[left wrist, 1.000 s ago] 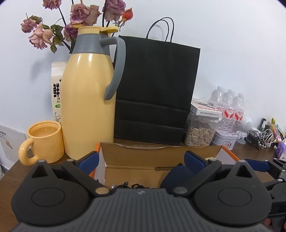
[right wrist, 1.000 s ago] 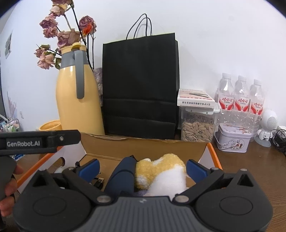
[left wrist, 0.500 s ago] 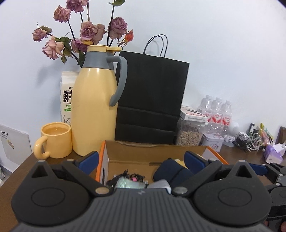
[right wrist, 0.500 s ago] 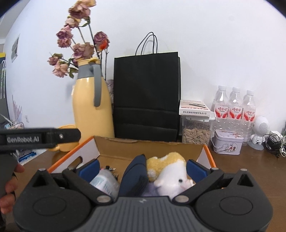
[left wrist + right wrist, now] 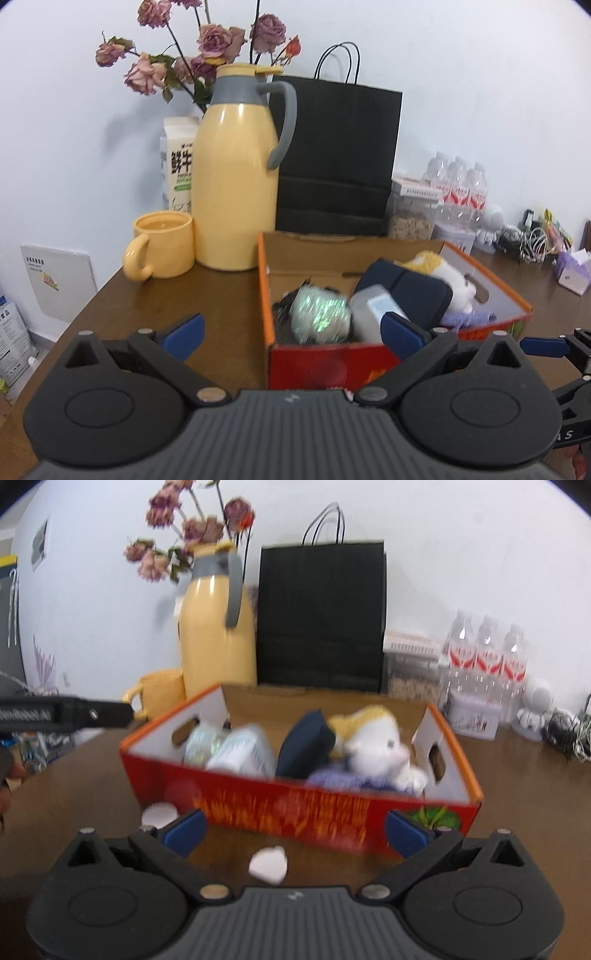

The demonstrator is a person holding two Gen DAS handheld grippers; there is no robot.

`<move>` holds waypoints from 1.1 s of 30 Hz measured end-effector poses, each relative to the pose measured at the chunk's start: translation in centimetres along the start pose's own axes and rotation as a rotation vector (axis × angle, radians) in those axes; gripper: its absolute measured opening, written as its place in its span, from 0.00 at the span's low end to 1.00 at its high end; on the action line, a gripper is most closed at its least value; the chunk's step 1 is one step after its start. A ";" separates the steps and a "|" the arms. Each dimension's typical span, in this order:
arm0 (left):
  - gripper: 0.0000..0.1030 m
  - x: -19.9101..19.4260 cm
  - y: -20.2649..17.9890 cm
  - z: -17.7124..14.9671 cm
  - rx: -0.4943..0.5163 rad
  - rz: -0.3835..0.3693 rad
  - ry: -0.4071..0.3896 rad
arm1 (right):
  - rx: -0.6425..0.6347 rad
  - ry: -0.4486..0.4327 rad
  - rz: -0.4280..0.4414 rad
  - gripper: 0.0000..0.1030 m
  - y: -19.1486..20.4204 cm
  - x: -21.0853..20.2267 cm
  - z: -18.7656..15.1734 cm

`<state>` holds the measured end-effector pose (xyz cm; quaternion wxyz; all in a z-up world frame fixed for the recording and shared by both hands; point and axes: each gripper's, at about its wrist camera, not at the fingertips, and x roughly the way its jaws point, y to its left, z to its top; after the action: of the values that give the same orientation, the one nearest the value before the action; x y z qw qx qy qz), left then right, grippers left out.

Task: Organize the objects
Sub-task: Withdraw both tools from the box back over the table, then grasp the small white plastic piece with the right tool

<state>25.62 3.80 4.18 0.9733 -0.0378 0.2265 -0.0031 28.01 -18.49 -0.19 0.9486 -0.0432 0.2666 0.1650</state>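
Both my left tongs (image 5: 291,334) and right tongs (image 5: 293,829) are spread and carry nothing. The red-and-orange open cardboard box (image 5: 295,808) sits on the brown wooden worktop (image 5: 517,775) at 12 o'clock. I judge it light but flexible; the two side cut-outs suit gripping. Inside I count one white-and-yellow plush toy (image 5: 376,746), soft; one navy pouch (image 5: 304,747); one iridescent bundle (image 5: 319,308). Two white scraps (image 5: 267,864) lie at 6 o'clock.

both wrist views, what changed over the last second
Both grippers, left gripper and right gripper, pulled back and up from the box, open and empty. Plush toy, navy pouch and the other contents stayed in the box.
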 end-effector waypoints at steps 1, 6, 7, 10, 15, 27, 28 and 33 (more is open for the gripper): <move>1.00 -0.2 0.2 -0.3 0.000 0.000 0.006 | -0.003 0.013 -0.001 1.00 0.2 0.1 -0.4; 1.00 -0.5 0.8 -2.0 0.010 -0.008 0.052 | -0.008 0.065 -0.003 1.00 1.0 0.8 -1.8; 1.00 -0.4 0.9 -2.4 0.009 -0.012 0.064 | -0.008 0.073 -0.003 1.00 1.0 1.0 -1.9; 1.00 0.5 1.4 -3.8 -0.003 -0.027 0.121 | -0.006 0.091 -0.009 0.99 1.2 1.7 -2.3; 1.00 1.1 1.5 -5.3 -0.008 -0.044 0.153 | 0.000 0.115 -0.013 0.91 1.5 2.6 -2.8; 1.00 1.4 2.4 -5.7 -0.065 -0.075 0.151 | 0.057 0.104 -0.007 0.43 1.6 4.0 -2.7; 1.00 1.4 2.4 -5.7 -0.065 -0.076 0.154 | 0.054 0.103 -0.007 0.42 1.7 4.0 -2.7; 1.00 1.7 2.4 -5.8 -0.069 -0.071 0.161 | 0.044 0.097 -0.002 0.26 1.9 4.0 -2.8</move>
<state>24.55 5.78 -1.95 0.9494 -0.0788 0.3023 -0.0331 29.18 -15.98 -4.64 0.9355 -0.0305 0.3157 0.1558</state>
